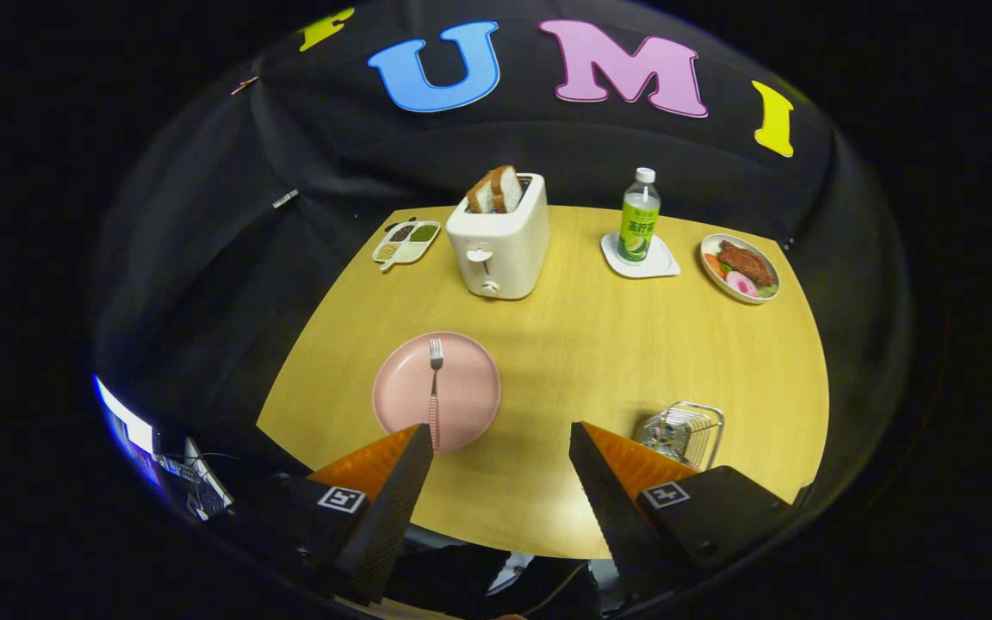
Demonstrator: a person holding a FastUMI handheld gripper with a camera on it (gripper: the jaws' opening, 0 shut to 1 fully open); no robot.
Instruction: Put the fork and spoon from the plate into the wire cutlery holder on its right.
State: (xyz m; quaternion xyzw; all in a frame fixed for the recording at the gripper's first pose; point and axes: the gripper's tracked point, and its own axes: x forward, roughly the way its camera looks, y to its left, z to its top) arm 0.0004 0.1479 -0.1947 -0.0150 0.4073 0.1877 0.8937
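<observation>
Gripper (500, 435) hanging above table (582, 344), fingers spread wide, gripping nothing. Fork (434, 387) lying on pink plate (437, 392) at 11 o'clock, beside left fingertip. Wire cutlery holder (683, 433) sitting at 2 o'clock, behind right finger

The table (599, 362) looks like pale matt wood. The fork (435, 366) is shiny metal, its plate (470, 387) smooth, perhaps plastic. The wire cutlery holder (685, 430) gleams.

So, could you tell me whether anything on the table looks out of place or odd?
Only a fork lies on the pink plate; I see no spoon there. The wire cutlery holder seems tipped over, though the view distorts. The gripper is open, holding nothing.
</observation>
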